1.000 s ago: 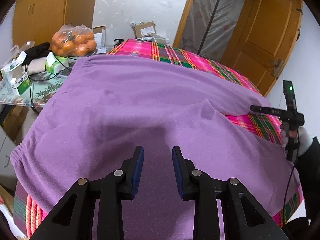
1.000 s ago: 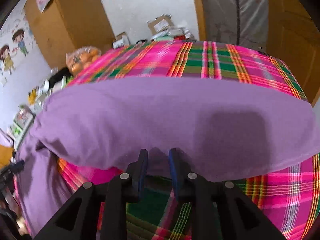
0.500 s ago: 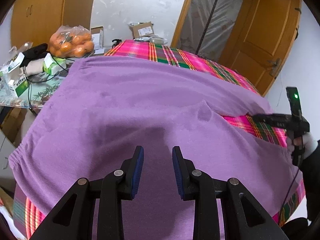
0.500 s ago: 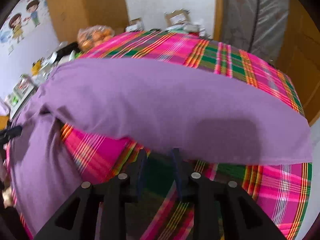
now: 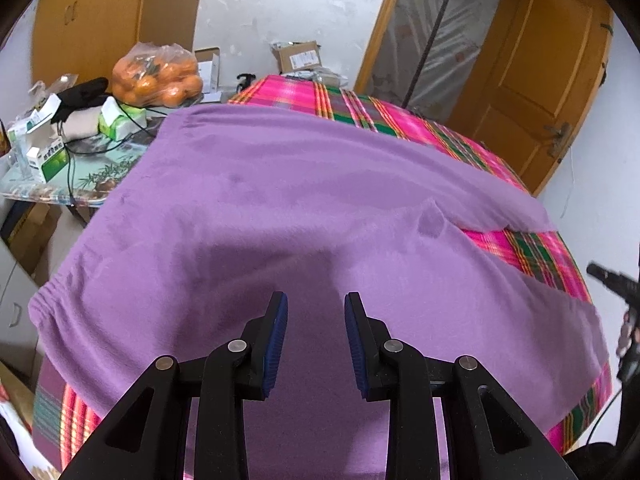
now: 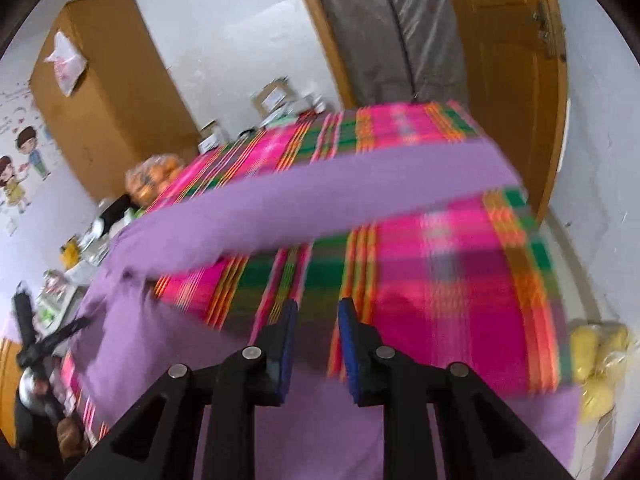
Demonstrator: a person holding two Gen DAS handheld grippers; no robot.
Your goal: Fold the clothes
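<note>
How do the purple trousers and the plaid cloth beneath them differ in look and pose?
The purple trousers are one plain colour; the plaid cloth has pink, green and orange stripes. The trousers lie on top with legs spread apart; the cloth lies flat beneath, covering the surface. Both are fabric.

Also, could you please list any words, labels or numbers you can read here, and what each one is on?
None can be read.
Cardboard box: white shipping label, print too small.
Green-and-white cartons: print too small to make out.
Wall stickers: cartoon figures only, no words.
</note>
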